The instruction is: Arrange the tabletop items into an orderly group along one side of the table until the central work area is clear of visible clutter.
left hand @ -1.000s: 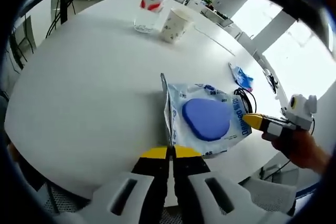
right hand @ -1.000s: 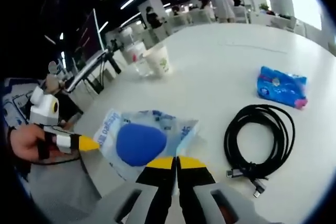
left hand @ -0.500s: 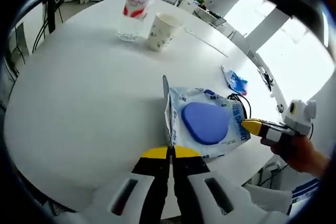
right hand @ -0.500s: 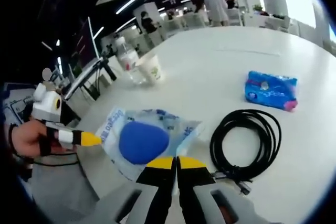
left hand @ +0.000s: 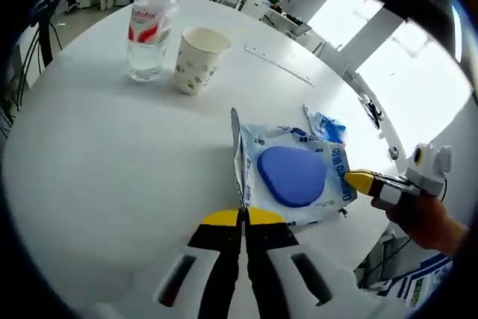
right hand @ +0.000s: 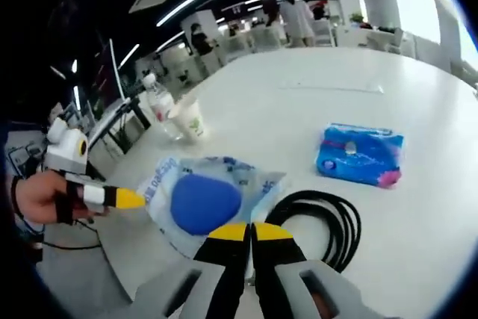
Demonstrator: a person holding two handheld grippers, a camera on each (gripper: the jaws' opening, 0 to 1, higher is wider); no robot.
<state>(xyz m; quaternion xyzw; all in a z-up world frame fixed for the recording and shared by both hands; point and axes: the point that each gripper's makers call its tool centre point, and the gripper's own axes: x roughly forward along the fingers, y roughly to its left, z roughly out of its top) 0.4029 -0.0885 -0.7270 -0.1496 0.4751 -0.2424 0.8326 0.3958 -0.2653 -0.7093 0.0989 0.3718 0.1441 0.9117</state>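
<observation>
Together both claws [left hand: 243, 217] pinch packet [left hand: 293, 175].

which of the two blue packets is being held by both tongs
The bigger clear packet with the blue oval inside: both tongs pinch its edges, the right and the left. The small all-blue packet lies untouched on the table.

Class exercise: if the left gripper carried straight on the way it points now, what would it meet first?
The left gripper is shut on the clear bag; beyond it, bare table, then probably the paper cup, though depth is unclear.
</observation>
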